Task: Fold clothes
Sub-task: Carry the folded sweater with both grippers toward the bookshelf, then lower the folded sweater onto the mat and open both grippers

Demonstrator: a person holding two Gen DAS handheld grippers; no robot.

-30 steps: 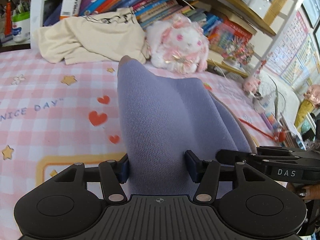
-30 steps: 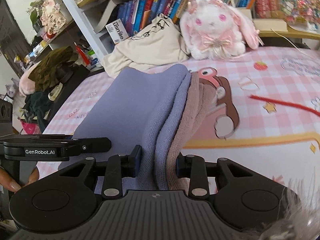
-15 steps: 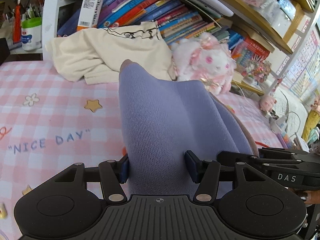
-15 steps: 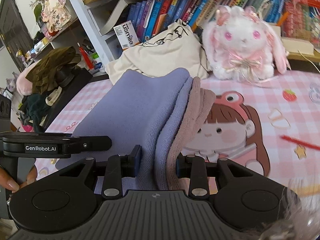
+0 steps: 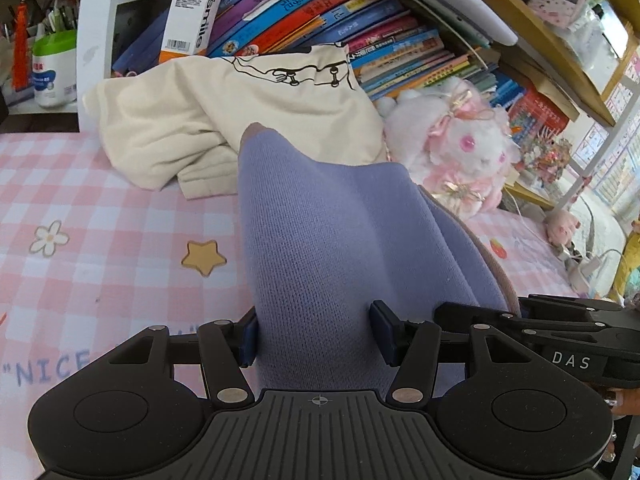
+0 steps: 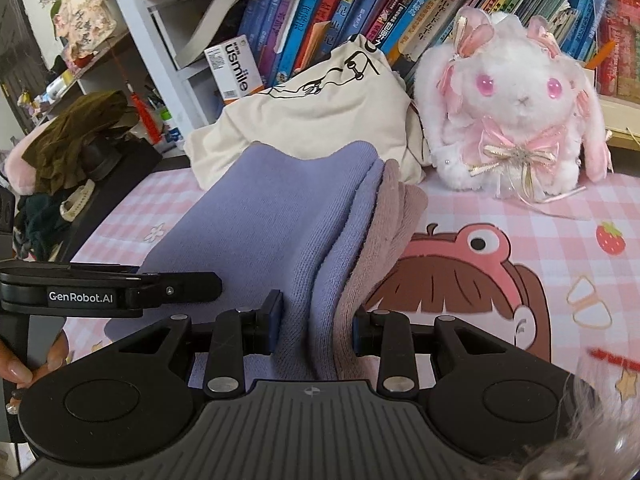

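Observation:
A folded lavender knit garment (image 5: pixel 332 240) with a mauve lining is held above a pink checked bedsheet (image 5: pixel 100 272). My left gripper (image 5: pixel 314 336) is shut on its left edge. My right gripper (image 6: pixel 316 328) is shut on its right edge, where the lavender layers (image 6: pixel 272 232) and mauve layer (image 6: pixel 390 216) bunch between the jaws. Each gripper shows at the side of the other's view: the right one (image 5: pixel 560 340) in the left wrist view, the left one (image 6: pixel 100 294) in the right wrist view. The garment's far end reaches the cream garment (image 5: pixel 240 112).
A crumpled cream garment (image 6: pixel 320 120) lies at the back against a bookshelf (image 5: pixel 320 20). A white and pink plush rabbit (image 6: pixel 516 116) sits to its right. Dark clothes (image 6: pixel 68 148) are piled at the left on a dark stand. The sheet (image 6: pixel 560 260) has a cartoon print.
Both grippers have carried the folded garment forward toward the cream garment and the bookshelf; the plush rabbit and books look closer. The grip on the garment is unchanged.

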